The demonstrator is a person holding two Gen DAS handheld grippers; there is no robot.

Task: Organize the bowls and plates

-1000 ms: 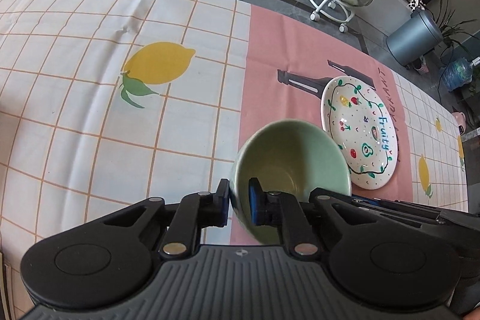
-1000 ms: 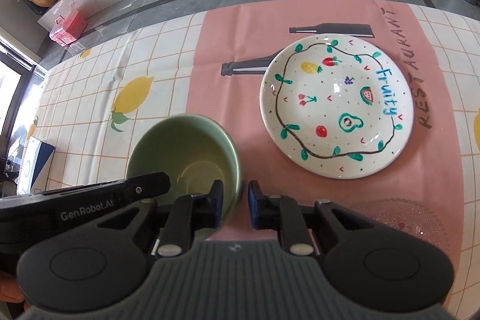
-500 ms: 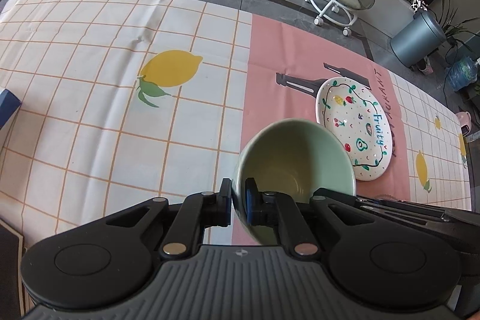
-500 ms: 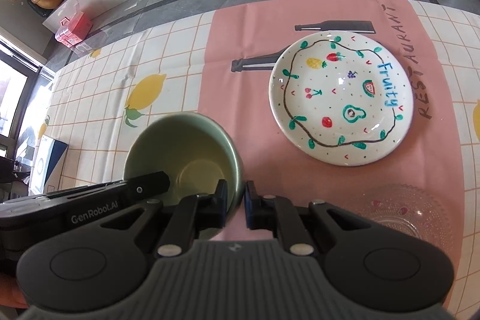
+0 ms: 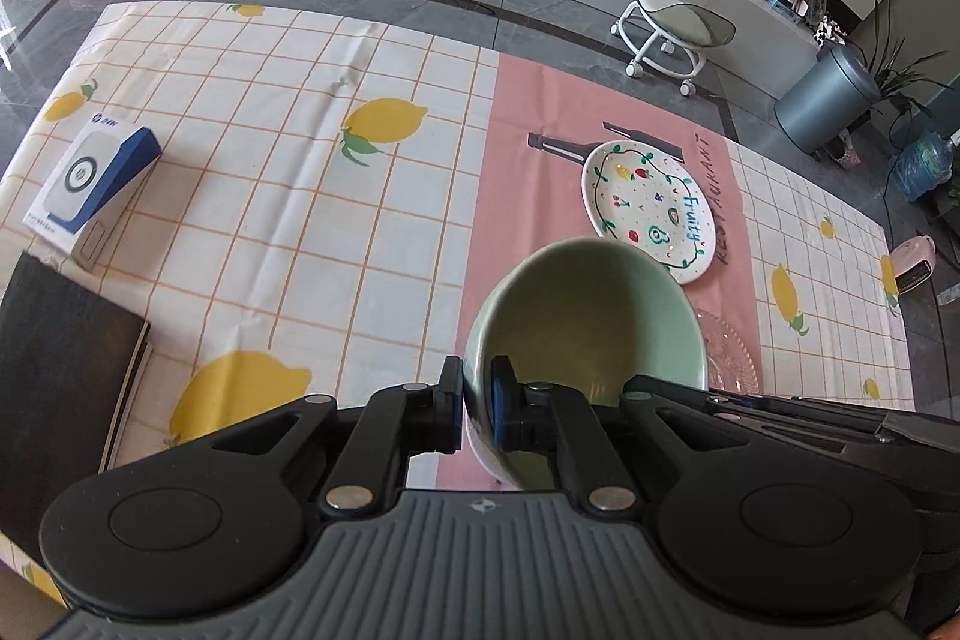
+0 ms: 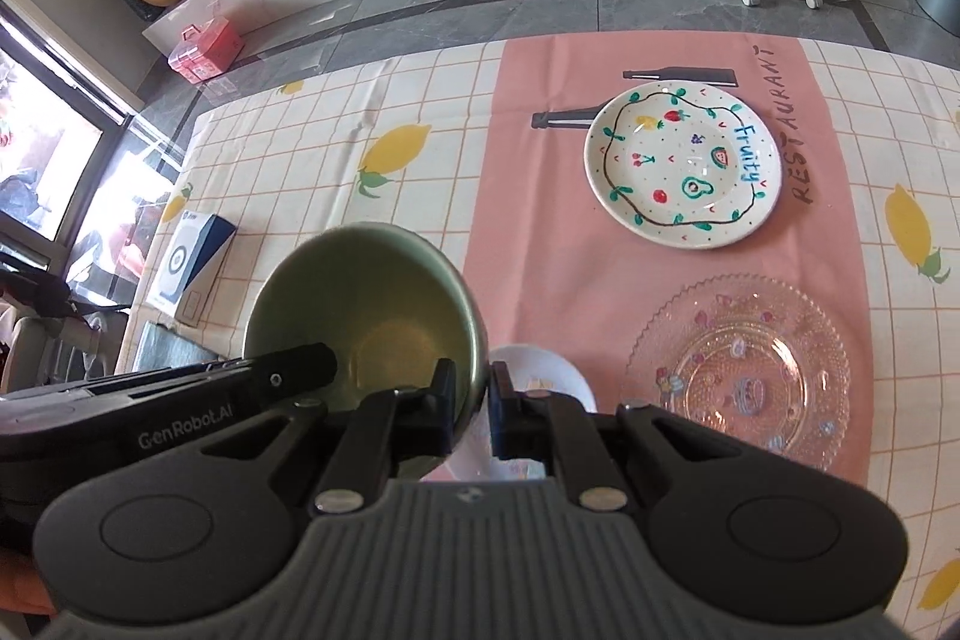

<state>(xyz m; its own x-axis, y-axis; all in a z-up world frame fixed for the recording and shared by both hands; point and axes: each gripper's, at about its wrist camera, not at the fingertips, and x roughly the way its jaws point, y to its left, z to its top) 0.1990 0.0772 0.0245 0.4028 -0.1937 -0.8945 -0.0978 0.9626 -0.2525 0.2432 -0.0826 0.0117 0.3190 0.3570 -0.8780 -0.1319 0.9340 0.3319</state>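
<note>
Green glazed ceramic bowl [image 5: 585,322] hangs tilted above the lemon-print tablecloth [image 5: 288,196], its left rim pinched between the left gripper's [image 5: 477,403] jaws. Beyond it lies the white fruit-painted plate [image 5: 651,211] on the pink panel; a blue-and-white box [image 5: 90,181] sits far left. From the right wrist, the right gripper [image 6: 471,409] clamps the bowl's [image 6: 360,304] opposite rim. A clear patterned glass plate [image 6: 744,370] rests nearby, a small white dish [image 6: 540,370] just beneath.
</note>
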